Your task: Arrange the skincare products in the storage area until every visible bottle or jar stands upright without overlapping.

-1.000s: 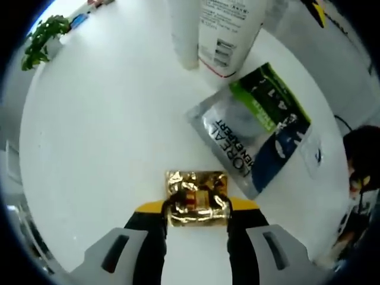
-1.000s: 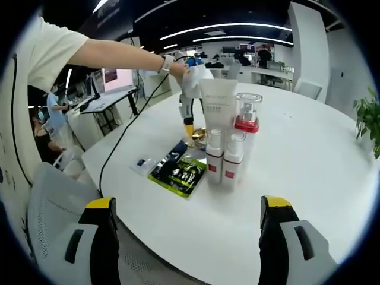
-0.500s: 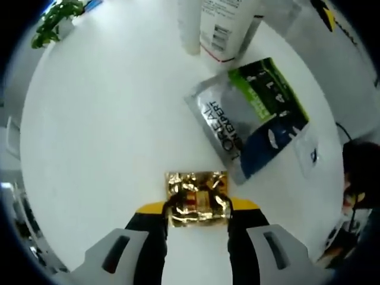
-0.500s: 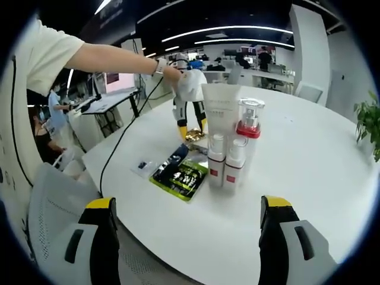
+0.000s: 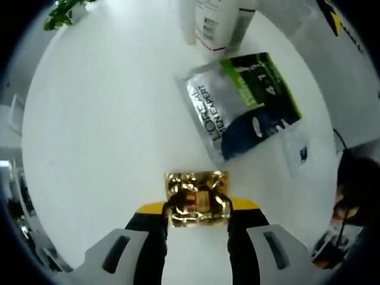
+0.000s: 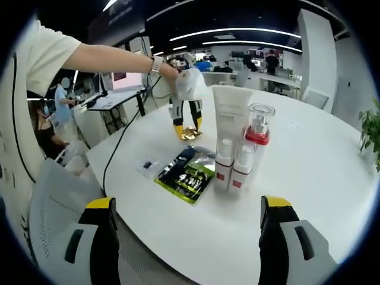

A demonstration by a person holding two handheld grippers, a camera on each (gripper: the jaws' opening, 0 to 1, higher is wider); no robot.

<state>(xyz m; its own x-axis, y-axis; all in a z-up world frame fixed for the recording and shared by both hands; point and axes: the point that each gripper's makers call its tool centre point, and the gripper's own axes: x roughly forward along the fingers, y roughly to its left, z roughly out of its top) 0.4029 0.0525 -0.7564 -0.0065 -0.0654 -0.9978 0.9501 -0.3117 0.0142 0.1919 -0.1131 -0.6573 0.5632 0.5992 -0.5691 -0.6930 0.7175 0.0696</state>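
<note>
Above the white worktop (image 5: 101, 130), the left gripper (image 5: 196, 209) has its jaws clamped on a gold foil sachet (image 5: 196, 199); set it down clear of the L'Oréal pouch (image 5: 240, 104) and upright bottles (image 6: 234, 169). Right gripper (image 6: 185, 234) jaws stand apart.

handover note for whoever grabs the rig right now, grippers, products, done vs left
Left gripper: shut on the gold packet, held above the white table.
Right gripper: open, holding nothing, hanging back at the table edge.
Done: tube, pump bottle and two small bottles stand upright in a cluster.
Left: the sachet lies flat beside them; the gold packet needs placing.
</note>
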